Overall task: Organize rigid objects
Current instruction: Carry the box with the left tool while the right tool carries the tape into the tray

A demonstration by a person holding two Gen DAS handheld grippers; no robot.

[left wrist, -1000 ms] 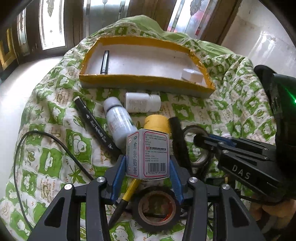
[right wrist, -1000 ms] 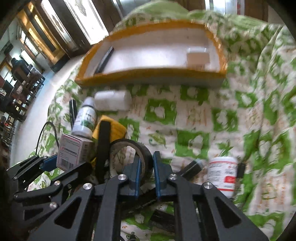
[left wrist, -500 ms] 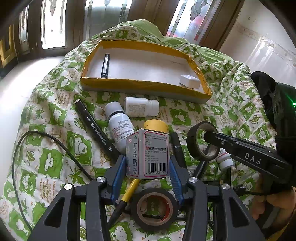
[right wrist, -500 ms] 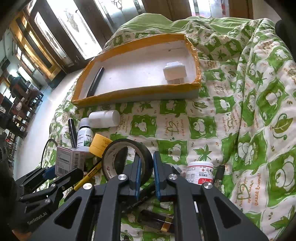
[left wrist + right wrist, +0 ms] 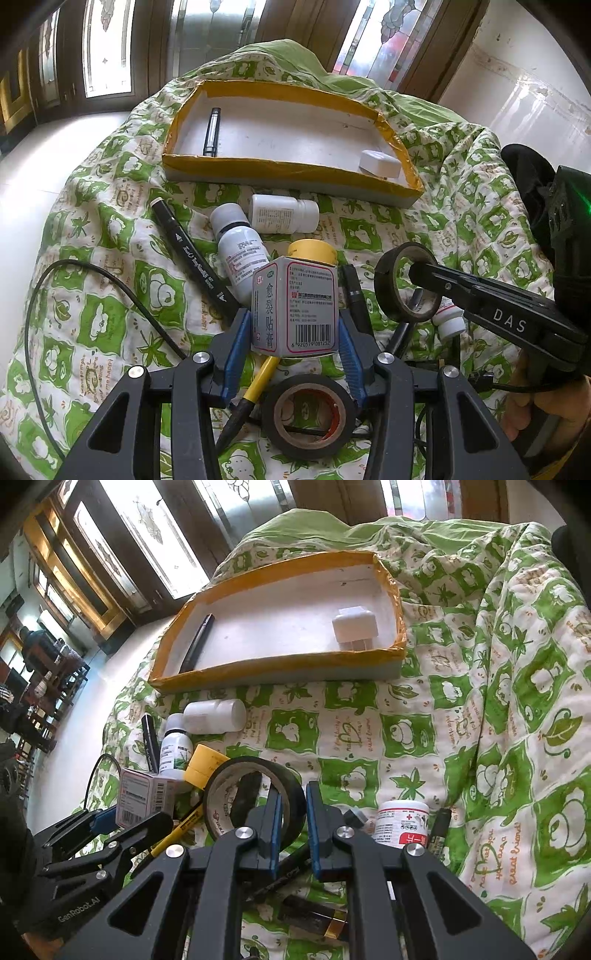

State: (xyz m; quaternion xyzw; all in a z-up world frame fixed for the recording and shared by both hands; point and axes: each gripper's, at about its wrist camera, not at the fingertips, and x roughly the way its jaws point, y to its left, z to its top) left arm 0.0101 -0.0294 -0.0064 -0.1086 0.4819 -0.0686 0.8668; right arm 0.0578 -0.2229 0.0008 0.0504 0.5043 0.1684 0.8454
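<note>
the left gripper (image 5: 295,332) clamps the medicine box (image 5: 295,306); the right gripper (image 5: 291,812) pinches the black tape roll (image 5: 255,794) by its wall. held so thinly, the roll could swivel loose before reaching the tray (image 5: 273,668) at upper centre.

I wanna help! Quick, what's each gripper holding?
Left gripper: closed on the small box.
Right gripper: closed on the black tape roll.

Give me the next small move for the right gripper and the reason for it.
Probably carry the tape roll forward over the tray and let go there. The right gripper is shut on the roll's wall and holds it clear of the clutter, and the tray floor between the pen and the white plug is bare. The left gripper holds the small box, so it is busy.
</note>
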